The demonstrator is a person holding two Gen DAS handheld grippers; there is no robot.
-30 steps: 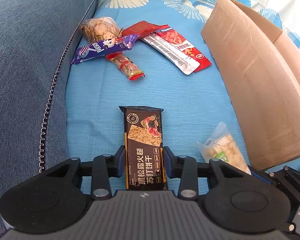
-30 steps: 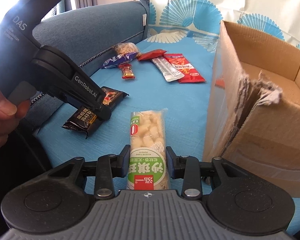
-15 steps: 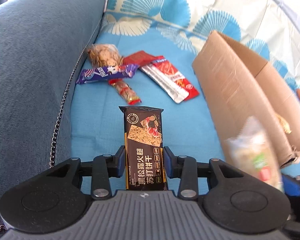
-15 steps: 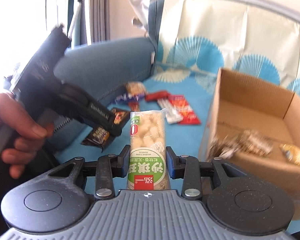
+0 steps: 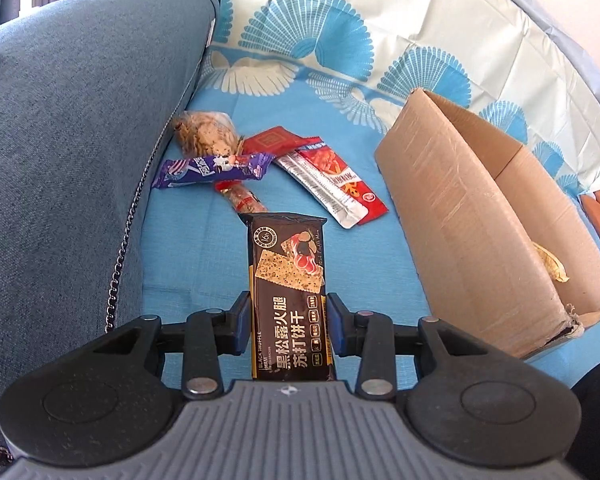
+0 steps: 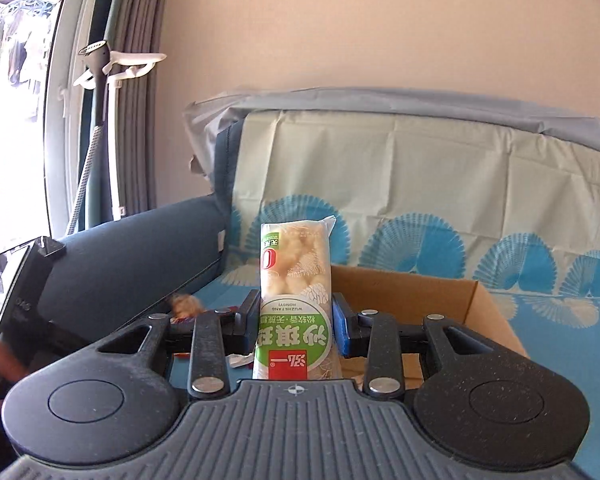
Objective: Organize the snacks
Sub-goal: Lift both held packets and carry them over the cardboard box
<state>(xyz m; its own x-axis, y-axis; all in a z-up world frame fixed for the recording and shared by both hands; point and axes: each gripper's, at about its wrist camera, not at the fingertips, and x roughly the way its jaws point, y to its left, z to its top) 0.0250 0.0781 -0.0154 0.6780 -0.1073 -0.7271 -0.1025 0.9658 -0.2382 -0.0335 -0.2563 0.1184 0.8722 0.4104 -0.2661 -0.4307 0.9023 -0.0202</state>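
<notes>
Snacks go two at a time toward the cardboard box (image 5: pixel 496 240) on a blue-patterned sofa cover (image 5: pixel 196 256): the left gripper (image 5: pixel 288 328) is clamped on a black cracker pack (image 5: pixel 287 300), the right gripper (image 6: pixel 296 328) on a green-and-white pastry pack (image 6: pixel 296 304), held just above the box's near rim (image 6: pixel 404 280). Done well, each pack would be carried fully over the opening at 2 o'clock before the jaws part, so it clears the wall. The left gripper tilts steeply down; the right points nearly level. Five more wrappers (image 5: pixel 260 164) lie at 11 o'clock, well apart from the box
</notes>
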